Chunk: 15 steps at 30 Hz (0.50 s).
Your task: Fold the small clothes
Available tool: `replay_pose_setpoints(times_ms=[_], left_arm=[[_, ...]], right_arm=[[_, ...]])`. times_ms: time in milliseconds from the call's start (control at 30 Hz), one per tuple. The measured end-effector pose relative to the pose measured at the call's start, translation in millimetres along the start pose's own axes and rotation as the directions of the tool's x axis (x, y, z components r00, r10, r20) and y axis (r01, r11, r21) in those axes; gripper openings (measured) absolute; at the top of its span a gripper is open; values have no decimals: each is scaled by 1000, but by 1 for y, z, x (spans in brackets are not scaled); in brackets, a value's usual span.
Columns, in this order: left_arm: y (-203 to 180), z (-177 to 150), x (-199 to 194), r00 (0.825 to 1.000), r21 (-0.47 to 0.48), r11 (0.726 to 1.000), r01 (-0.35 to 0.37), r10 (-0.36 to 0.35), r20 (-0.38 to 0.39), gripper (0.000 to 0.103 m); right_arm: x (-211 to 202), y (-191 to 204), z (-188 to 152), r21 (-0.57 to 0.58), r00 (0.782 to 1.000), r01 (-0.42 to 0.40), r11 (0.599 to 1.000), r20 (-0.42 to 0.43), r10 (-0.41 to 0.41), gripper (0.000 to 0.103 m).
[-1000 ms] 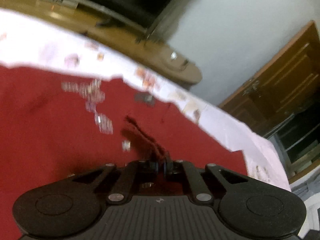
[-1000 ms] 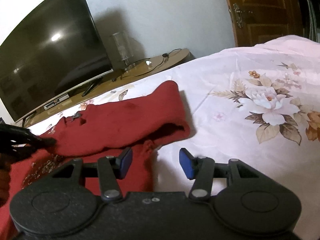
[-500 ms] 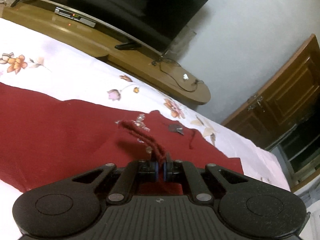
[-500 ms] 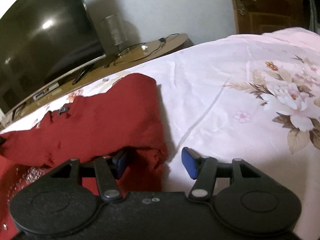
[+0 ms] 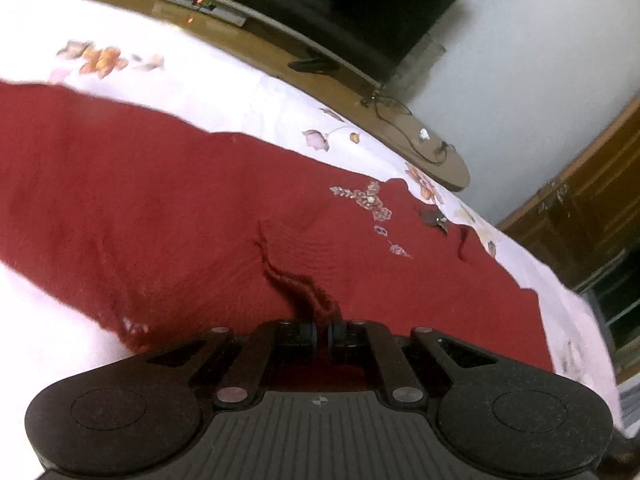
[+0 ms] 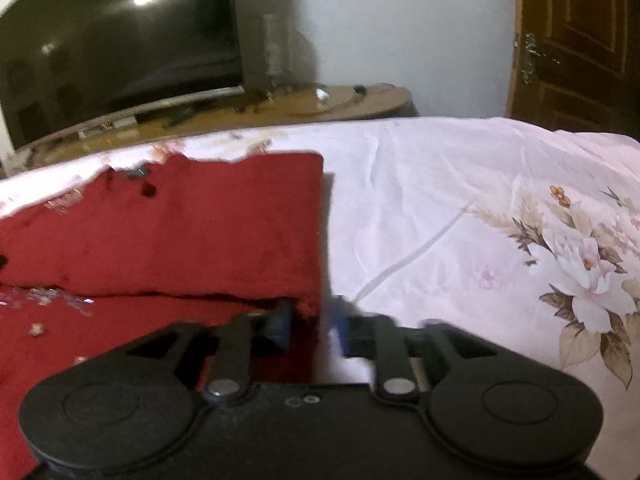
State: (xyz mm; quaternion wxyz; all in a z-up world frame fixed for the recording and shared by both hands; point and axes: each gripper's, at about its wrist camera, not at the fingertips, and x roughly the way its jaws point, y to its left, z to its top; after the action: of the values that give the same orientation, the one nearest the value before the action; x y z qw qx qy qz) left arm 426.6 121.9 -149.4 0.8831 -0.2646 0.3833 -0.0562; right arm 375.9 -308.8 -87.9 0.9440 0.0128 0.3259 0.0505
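Note:
A small dark red knitted garment with silvery beadwork lies spread on a white floral bedsheet. My left gripper is shut on a fold of its edge, which rises in a ridge from the pads. In the right wrist view the garment lies folded over itself, its right edge straight. My right gripper straddles the garment's lower right corner, with the jaws partly closed and the cloth between the blue pads; the frame is blurred.
A wooden TV stand with a large dark television runs along the far side of the bed. A wooden door stands at the right. The bedsheet stretches to the right of the garment.
My left gripper kept hold of the garment and laid it flatter across the bed. My right gripper's jaws narrowed around the garment's corner as the folded layer settled flat.

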Motion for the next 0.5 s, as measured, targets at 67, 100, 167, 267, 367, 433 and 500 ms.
replay_pose_setpoints(times_ms=[67, 100, 167, 267, 367, 433, 500], left_arm=[[2, -1, 0, 1000, 10, 1000, 11, -11, 6, 4], [5, -2, -1, 1000, 2, 1000, 21, -21, 11, 4], [9, -4, -2, 999, -24, 999, 39, -38, 24, 4], [5, -6, -4, 999, -23, 999, 29, -28, 33, 4], [-1, -5, -4, 999, 5, 1000, 6, -7, 34, 4], [-3, -4, -4, 999, 11, 1000, 1, -1, 34, 4], [-3, -4, -5, 999, 20, 1000, -1, 0, 40, 4]], right_arm=[[-24, -9, -5, -3, 992, -87, 996, 90, 87, 58], [-32, -12, -5, -3, 987, -107, 994, 119, 107, 58], [-34, -20, 1, 36, 980, -157, 987, 132, 151, 53], [-5, -34, 24, 155, 975, -208, 966, 113, 192, 42], [34, -48, 47, 282, 978, -210, 936, 79, 195, 47], [64, -55, 56, 347, 977, -203, 915, 13, 212, 53], [77, -57, 57, 366, 968, -237, 900, 8, 252, 32]])
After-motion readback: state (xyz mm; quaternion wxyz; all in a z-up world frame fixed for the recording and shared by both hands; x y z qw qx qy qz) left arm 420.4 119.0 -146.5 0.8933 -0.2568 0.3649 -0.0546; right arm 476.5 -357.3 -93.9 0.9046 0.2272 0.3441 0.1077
